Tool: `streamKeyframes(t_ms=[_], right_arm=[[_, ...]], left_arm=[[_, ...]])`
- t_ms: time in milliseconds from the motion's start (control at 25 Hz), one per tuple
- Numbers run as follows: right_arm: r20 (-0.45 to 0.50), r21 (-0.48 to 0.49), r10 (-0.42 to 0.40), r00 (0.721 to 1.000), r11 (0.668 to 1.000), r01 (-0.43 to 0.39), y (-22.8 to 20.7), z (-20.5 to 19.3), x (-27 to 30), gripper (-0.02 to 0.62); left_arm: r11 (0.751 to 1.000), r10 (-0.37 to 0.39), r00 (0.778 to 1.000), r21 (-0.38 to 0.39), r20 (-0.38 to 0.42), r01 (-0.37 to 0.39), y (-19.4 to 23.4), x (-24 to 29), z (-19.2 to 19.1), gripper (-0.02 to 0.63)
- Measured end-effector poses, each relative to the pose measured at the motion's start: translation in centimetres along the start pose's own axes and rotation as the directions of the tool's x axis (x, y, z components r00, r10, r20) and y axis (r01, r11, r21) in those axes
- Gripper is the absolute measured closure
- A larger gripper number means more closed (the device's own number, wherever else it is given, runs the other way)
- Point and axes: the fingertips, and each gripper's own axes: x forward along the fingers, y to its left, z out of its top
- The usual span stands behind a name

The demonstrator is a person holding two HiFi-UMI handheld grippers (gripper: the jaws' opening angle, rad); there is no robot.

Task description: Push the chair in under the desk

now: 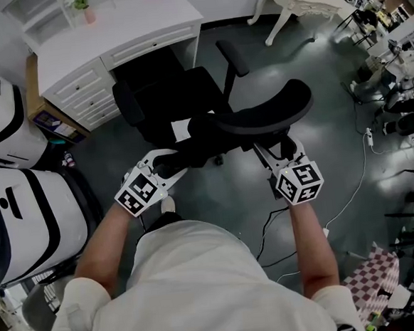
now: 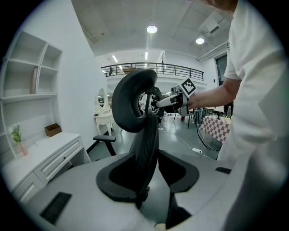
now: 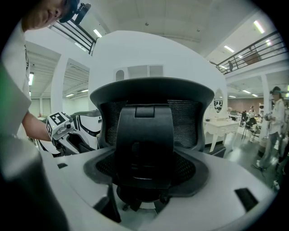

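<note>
A large hall with a grey floor, where a white desk (image 1: 139, 27) stands by the wall. The black mesh chair (image 1: 187, 98) sits just in front of the desk, its seat not yet under it. On the chair's side away from the desk, the left gripper (image 1: 167, 161) clamps the backrest's edge and the right gripper (image 1: 281, 155) clamps its rear spine. The push seems about to begin and calls for an even shove toward the desk. No readable writing, only square markers.
</note>
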Motion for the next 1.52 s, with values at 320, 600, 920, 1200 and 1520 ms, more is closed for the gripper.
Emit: streamKeyframes(t_ms=[320,600,920,1200,1520], right_arm=[[-0.002,-0.001,0.002,1.0,1.0,-0.002,-0.2,0.6,1.8,0.284],[0.0,0.002,0.0,1.0,1.0,0.0,-0.3,1.0,3.3,0.284],[-0.004,0.003,-0.001,1.0,1.0,0.001,-0.2,1.8,5.0,0.284],[-0.01,0.005,-0.002,1.0,1.0,0.002,-0.6,2.3,6.2,0.284],[-0.012,0.008,-0.006,1.0,1.0,0.006,-0.3,2.9,7.8,0.284]], left_arm=[[1.0,-0.013,1.0,0.003,-0.003,0.013,1.9,0.0,0.0,0.456],[1.0,-0.008,1.0,0.01,0.007,0.008,3.5,-0.1,-0.2,0.454],[1.0,-0.007,1.0,0.013,0.01,0.006,5.3,-0.4,-0.1,0.453],[1.0,-0.001,1.0,0.014,0.023,0.001,6.6,-0.3,0.0,0.451],[1.0,0.011,0.999,0.02,0.031,-0.011,8.3,-0.7,-0.1,0.449]])
